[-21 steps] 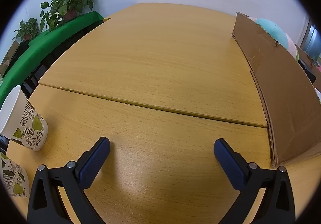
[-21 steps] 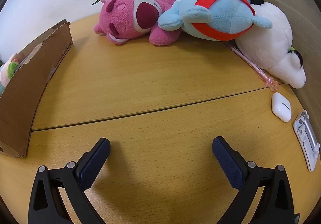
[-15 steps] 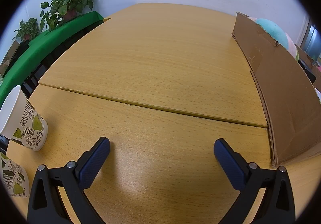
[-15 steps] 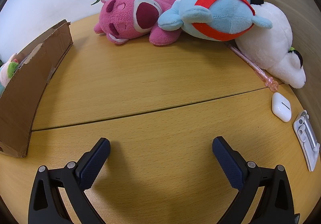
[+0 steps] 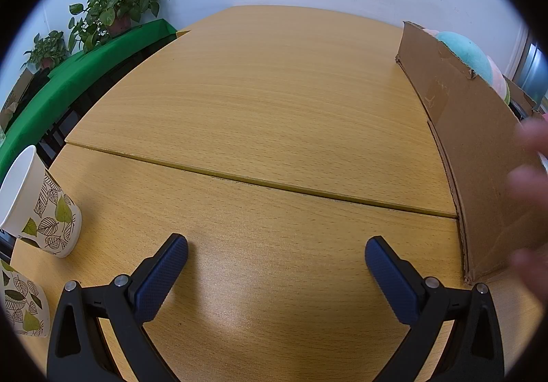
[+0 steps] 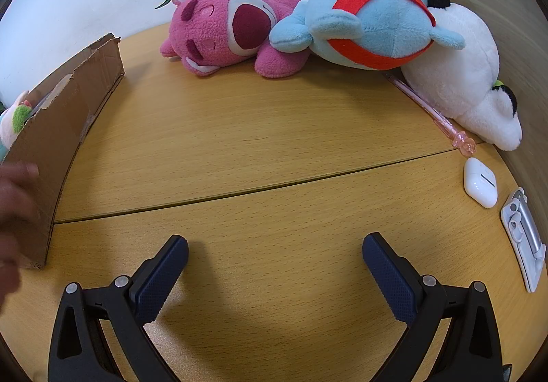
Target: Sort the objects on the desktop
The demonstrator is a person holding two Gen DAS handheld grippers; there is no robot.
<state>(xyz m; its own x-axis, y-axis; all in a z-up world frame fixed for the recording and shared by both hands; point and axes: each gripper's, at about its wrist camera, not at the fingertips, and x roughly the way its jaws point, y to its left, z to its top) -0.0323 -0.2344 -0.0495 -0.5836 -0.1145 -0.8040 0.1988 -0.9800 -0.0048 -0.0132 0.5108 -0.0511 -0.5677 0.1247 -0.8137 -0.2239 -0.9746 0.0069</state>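
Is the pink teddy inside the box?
No, the pink teddy lies on the table, apart from the box.

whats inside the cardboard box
Over the cardboard box wall, a teal rounded plush and something pink beside it show. The right wrist view shows a pale toy with green at its rim. The wall hides everything lower.

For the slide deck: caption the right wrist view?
Open right tongs over table, facing plush toys, pen, earbud case, box.
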